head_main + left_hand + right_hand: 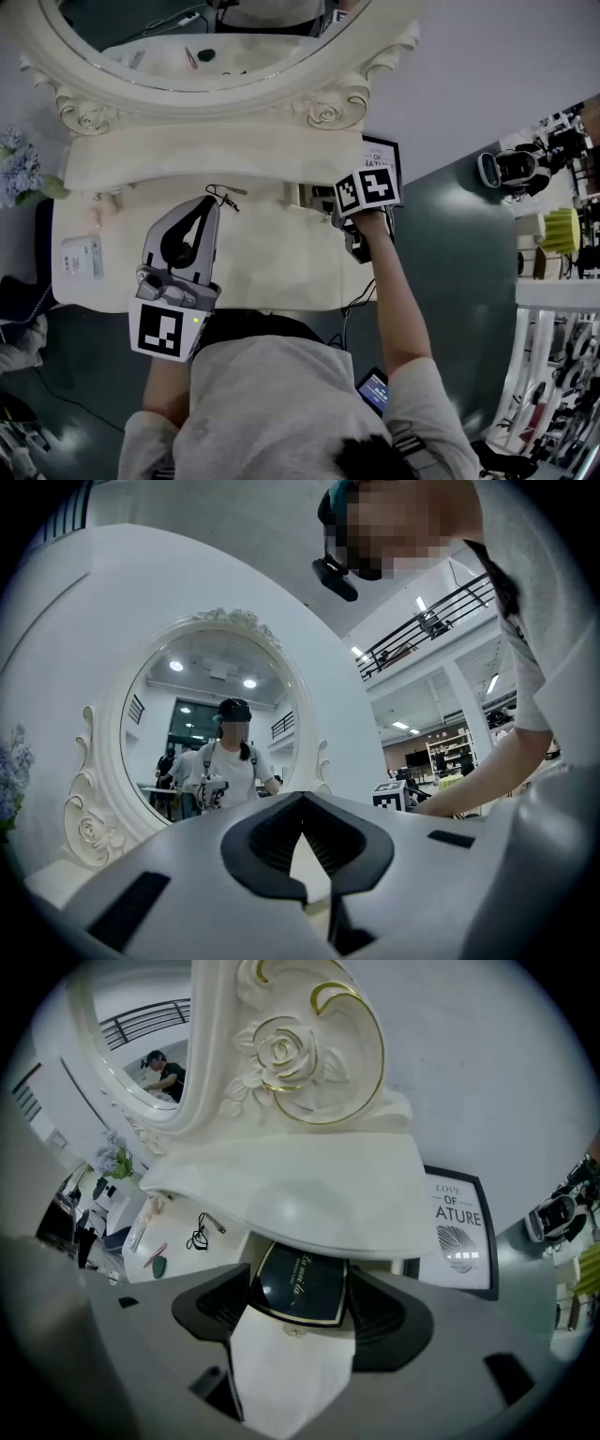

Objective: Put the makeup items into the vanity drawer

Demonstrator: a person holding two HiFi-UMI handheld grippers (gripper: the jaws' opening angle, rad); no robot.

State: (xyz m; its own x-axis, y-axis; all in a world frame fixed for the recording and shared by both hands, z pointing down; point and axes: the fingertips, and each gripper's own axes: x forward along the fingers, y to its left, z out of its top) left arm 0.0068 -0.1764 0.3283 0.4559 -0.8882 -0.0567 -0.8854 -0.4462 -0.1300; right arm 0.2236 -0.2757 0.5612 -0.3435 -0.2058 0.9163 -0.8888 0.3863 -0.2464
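The case (302,1281) is flat and hard, with a glossy black lid, a thin gold rim and a white side turned toward the camera. It looks light, but the smooth lid is probably slippery, and if the lid is hinged it could spring open when squeezed badly. The safe place to take it seems to be across its two narrow sides, not on the lid. The right tool (298,1324) does so: its jaws stand moderately apart, each pad against one side, and the case is pinched between them. The case is at the back right corner of the table (272,267), with its far end just under the raised shelf (309,1194) below the mirror (187,47). Whether it is inside a drawer cannot be told. The left tool (300,834) hangs over the front left part of the table, its jaws pressed together at the tips with nothing between them. A pink pencil (153,1255) and a black cord (197,1232) lie on the table, well apart from the case
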